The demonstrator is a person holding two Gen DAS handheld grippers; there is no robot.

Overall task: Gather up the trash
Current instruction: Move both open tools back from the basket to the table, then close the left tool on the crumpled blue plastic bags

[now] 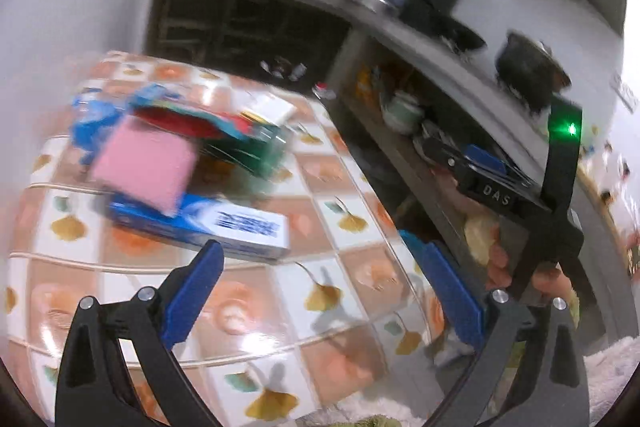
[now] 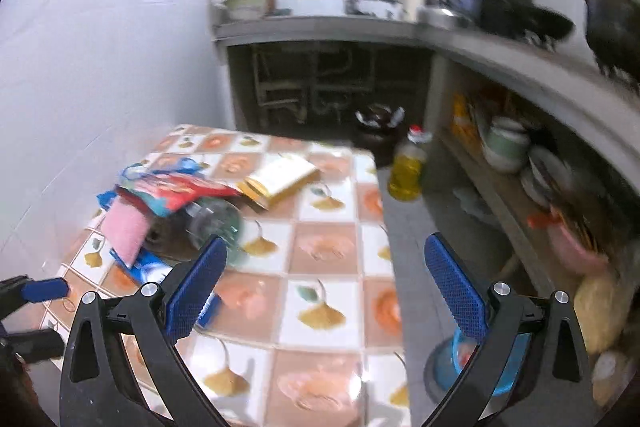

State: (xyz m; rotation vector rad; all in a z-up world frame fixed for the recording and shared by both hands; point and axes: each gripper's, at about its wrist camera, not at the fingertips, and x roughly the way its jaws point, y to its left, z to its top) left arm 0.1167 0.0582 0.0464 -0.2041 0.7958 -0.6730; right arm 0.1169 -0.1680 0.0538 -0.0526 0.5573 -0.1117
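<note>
A heap of trash lies on the tiled-pattern table (image 1: 328, 291): a pink square pack (image 1: 144, 167) rests on a blue-and-white carton (image 1: 208, 223), with a red wrapper (image 1: 192, 123) and a green bottle (image 1: 248, 151) behind. My left gripper (image 1: 310, 247) is open and empty, hovering just short of the carton. The right wrist view shows the same heap: pink pack (image 2: 124, 227), red wrapper (image 2: 180, 191), clear bottle (image 2: 216, 223), gold-and-white box (image 2: 280, 179). My right gripper (image 2: 326, 245) is open and empty over the table, right of the heap.
A yellow oil bottle (image 2: 406, 171) and a dark lined bin (image 2: 376, 135) stand on the floor past the table. A blue basin (image 2: 472, 359) sits on the floor at the right. Shelves with bowls (image 2: 504, 143) run along the right, with a counter and pots above.
</note>
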